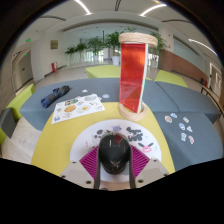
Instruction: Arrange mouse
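A printed white sheet (78, 108) lies left on the yellow-and-grey table (55, 145). The black rounded computer mouse (114, 152) sits clamped between the gripper (115, 160) fingers' magenta pads (90, 163); weak grip risks slipping. The tall red cylinder (133, 75) beyond could topple if bumped.

mouse (114, 152): matt black plastic | table (60, 140): smooth yellow-grey | tall red cylinder (133, 76): glossy

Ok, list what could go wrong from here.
1. The mouse sits between the fingers of the gripper; whether they grip it is unclear, so it might slip when lifted.
2. The tall red container stands just beyond; a forward swing could topple it.
3. Small cards nearby could be scattered.
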A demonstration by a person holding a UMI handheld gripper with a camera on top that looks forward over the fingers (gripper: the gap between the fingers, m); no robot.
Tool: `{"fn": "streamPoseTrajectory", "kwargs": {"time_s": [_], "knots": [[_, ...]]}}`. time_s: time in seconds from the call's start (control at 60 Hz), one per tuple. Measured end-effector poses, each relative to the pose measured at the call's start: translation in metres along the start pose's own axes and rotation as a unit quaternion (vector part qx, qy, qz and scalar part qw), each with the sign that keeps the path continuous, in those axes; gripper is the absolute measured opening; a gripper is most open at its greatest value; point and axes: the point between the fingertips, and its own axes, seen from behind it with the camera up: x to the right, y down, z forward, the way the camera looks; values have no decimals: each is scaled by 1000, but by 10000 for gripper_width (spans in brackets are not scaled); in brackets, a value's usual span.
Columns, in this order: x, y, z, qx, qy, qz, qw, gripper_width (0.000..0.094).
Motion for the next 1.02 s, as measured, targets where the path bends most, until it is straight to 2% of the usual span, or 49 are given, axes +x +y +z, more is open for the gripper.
{"fn": "streamPoseTrajectory", "kwargs": {"time_s": [0.033, 0.067, 0.2, 0.267, 0.283, 0.3, 0.333, 0.467, 0.633, 0.717, 0.783, 1.017], "knots": [[-1, 8, 1, -13, -1, 1, 1000, 407], [0, 4, 2, -1, 1, 0, 1000, 416], [-1, 6, -6, -20, 2, 10, 1000, 583], [-1, 3, -20, -21, 3, 8, 1000, 805], [-1, 1, -26, -18, 5, 5, 1000, 918], [-1, -1, -31, -14, 8, 1, 1000, 848], [-1, -6, -44, -5, 13, -7, 1000, 823], [-27, -33, -114, 43, 9, -32, 999, 832], [-80, -32, -193, 68, -17, -60, 996, 838], [-114, -27, -226, 80, -47, -75, 993, 836], [-136, -21, -245, 87, -57, -98, 990, 835], [-168, -24, -273, 110, -45, -140, 983, 838]]}}
